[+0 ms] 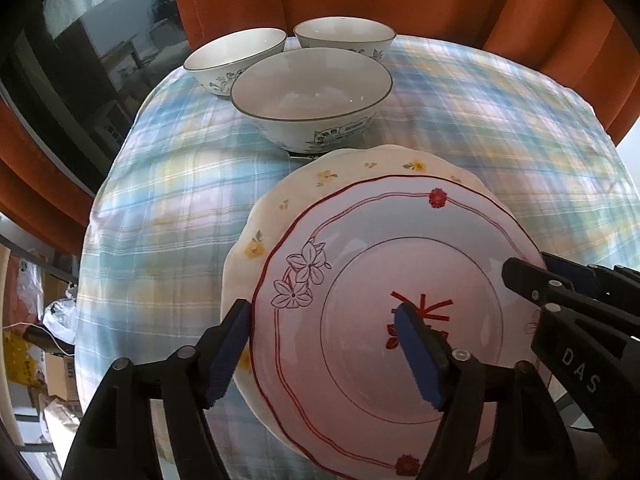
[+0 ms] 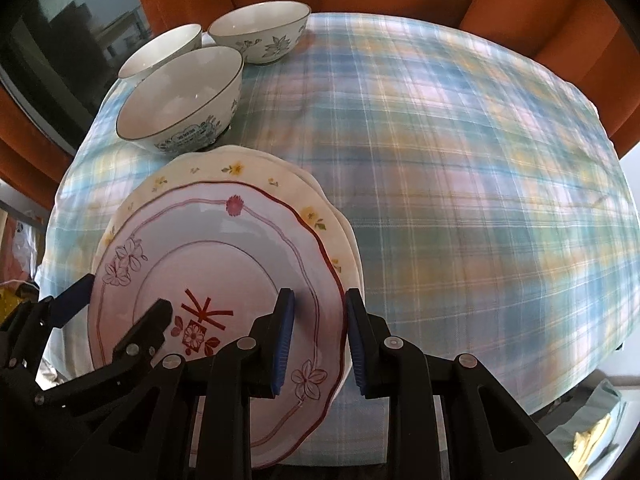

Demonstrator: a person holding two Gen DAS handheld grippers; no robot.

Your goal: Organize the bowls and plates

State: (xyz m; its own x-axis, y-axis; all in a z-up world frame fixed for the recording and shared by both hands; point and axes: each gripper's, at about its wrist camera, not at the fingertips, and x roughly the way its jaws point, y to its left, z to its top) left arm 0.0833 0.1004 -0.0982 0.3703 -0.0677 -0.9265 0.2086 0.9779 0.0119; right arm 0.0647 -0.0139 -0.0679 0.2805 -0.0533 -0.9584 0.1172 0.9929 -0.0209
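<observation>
The right tool (image 2: 319, 296) is clenching, as far as I can tell, on the right-hand rim of a white, scalloped, red-lined plate (image 2: 224, 264) of glazed ceramic. One blue pad is sitting on the plate's face and the other is pressing against its outer edge. The left tool (image 1: 320, 308) is standing released on the opposite side, its fingers spread wide. One is hanging just outside the left rim and the other is hovering over the red mark in the plate's middle, neither visibly pressing.

So the plate is lying straight between the two tools, which are facing each other across it (the right one alone seems to be doing the holding). It is resting slightly off-centre on a cream plate (image 1: 320, 176) of scalloped ceramic dotted with small yellow flowers, near the front edge of the bench (image 1: 500, 140), which is wearing a blue and yellow plaid cloth.

Three white ceramic bowls (image 1: 312, 84) with dark rims and leaf prints are clustering beyond the plates, at the far left of the bench. The nearest is almost touching the cream plate's far rim.

I am judging that any shift or final squaring of the top plate is falling to the right hand. The bowls are lying ahead of both tools, somewhat nearer the left.
</observation>
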